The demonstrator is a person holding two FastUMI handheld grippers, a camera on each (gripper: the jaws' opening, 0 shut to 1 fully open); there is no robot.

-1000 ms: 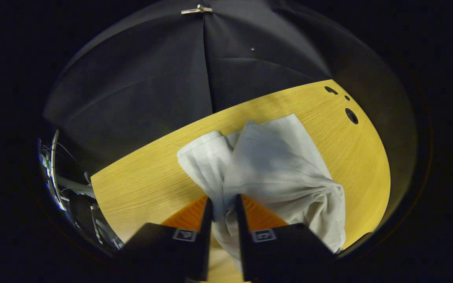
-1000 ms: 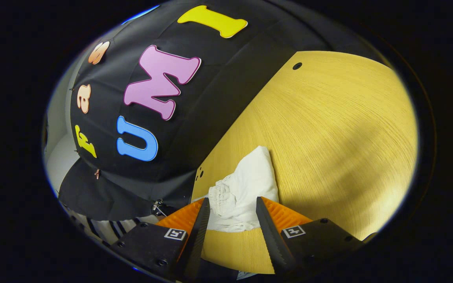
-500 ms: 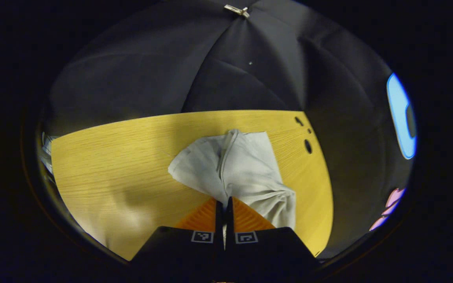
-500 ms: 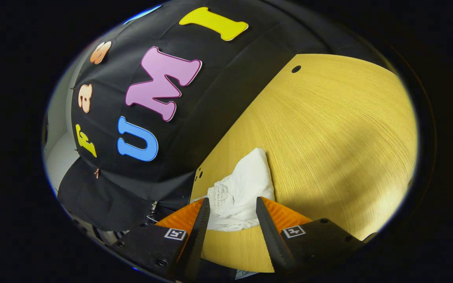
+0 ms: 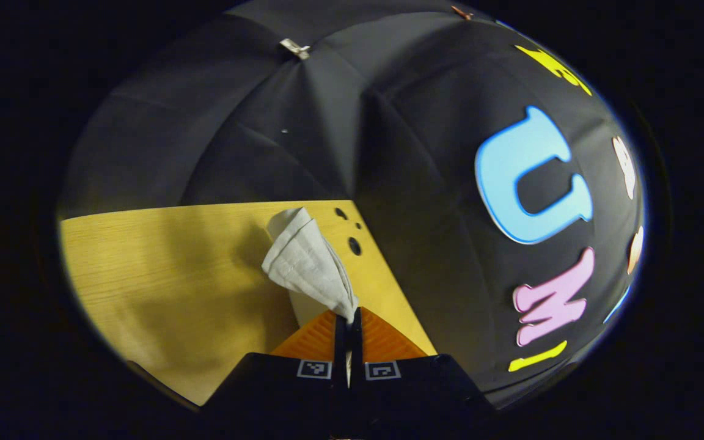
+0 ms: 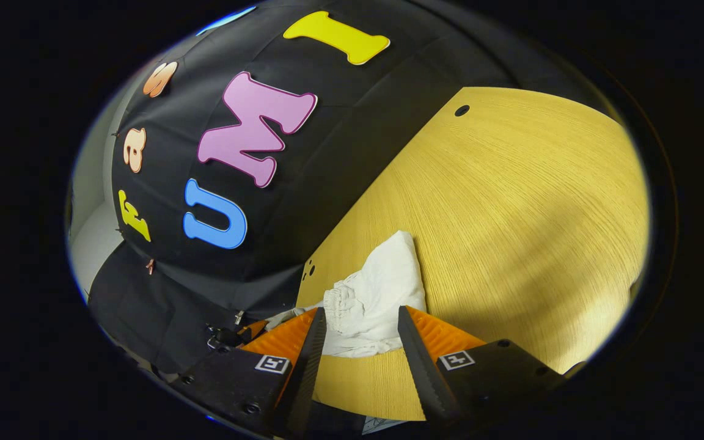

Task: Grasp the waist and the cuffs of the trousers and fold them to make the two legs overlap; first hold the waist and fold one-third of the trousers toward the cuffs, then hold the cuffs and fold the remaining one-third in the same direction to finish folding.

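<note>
Now the left tongs (image 5: 348, 318) are clenched on a gathered edge of the white trousers (image 5: 306, 263), lifting it off the wooden counter (image 5: 162, 275). Right tongs (image 6: 358, 330) gape apart around the bunched elastic waist (image 6: 343, 302).

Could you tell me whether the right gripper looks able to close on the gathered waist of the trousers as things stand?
Probably yes: the right gripper is open, and the trousers' waist lies just ahead between its fingers, unobstructed on the table.
</note>
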